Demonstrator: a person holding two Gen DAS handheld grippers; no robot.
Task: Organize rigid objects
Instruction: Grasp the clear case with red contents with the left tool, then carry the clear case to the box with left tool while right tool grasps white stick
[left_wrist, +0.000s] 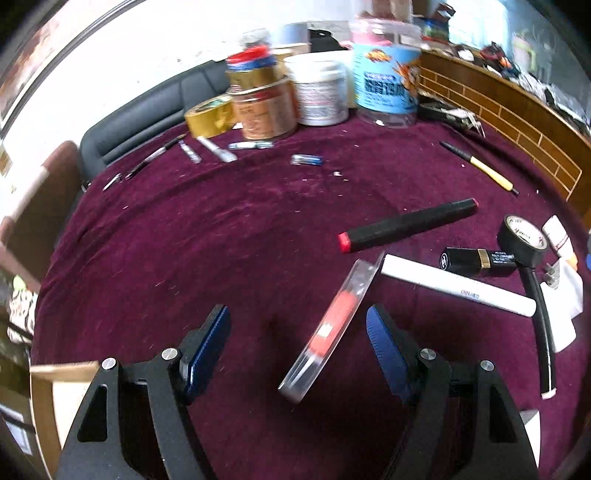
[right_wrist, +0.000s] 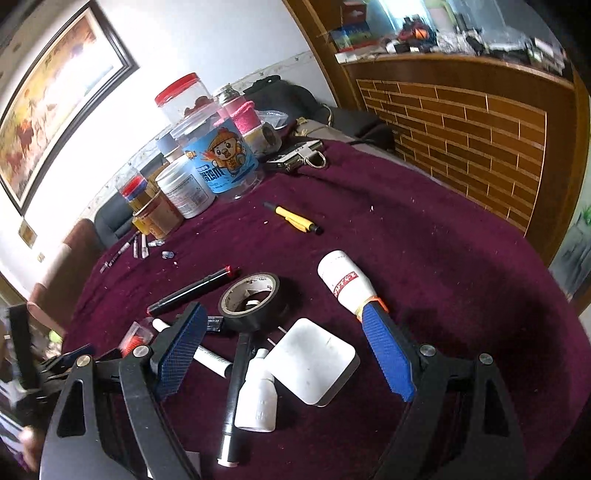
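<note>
Both grippers are hovering over the maroon tablecloth (left_wrist: 221, 236), jaws spread, nothing gripped.

Left gripper (left_wrist: 299, 347): jaws standing moderately wide. One clear flat case with a red insert (left_wrist: 330, 332) is lying between the pads, closer to the right-hand pad, touching neither.

Right gripper (right_wrist: 280, 350): jaws standing wide, pads clear of everything. One white rounded-square box (right_wrist: 314, 360) and one small white bottle (right_wrist: 258, 397) are lying in the gap below.

Count, loose items near the grippers:
- 1 black marker with red ends (left_wrist: 408, 225)
- 1 white tube (left_wrist: 458, 290), one end just beside the clear case
- 1 black-and-gold lipstick (left_wrist: 478, 258)
- 1 roll of black tape (right_wrist: 255, 301), lying flat, touching the lipstick end
- 1 long black pen (right_wrist: 232, 398), running under the tape edge toward the camera
- 1 white bottle with a red band and orange neck (right_wrist: 345, 286), on its side, neck beside the right-hand pad
- 1 yellow-and-black pen (right_wrist: 295, 219), well apart, mid-table

Far edge of table:
- 1 blue-labelled clear jar (right_wrist: 225, 162)
- 1 white tub (right_wrist: 186, 194)
- 1 amber jar (right_wrist: 157, 216)
- 1 red-lidded clear jar (right_wrist: 183, 98) behind them
- 1 roll of gold tape (left_wrist: 208, 116)
- a row of small pens and silver sticks (left_wrist: 192, 151) in front of the jars; blurred, exact count cannot be told.
</note>
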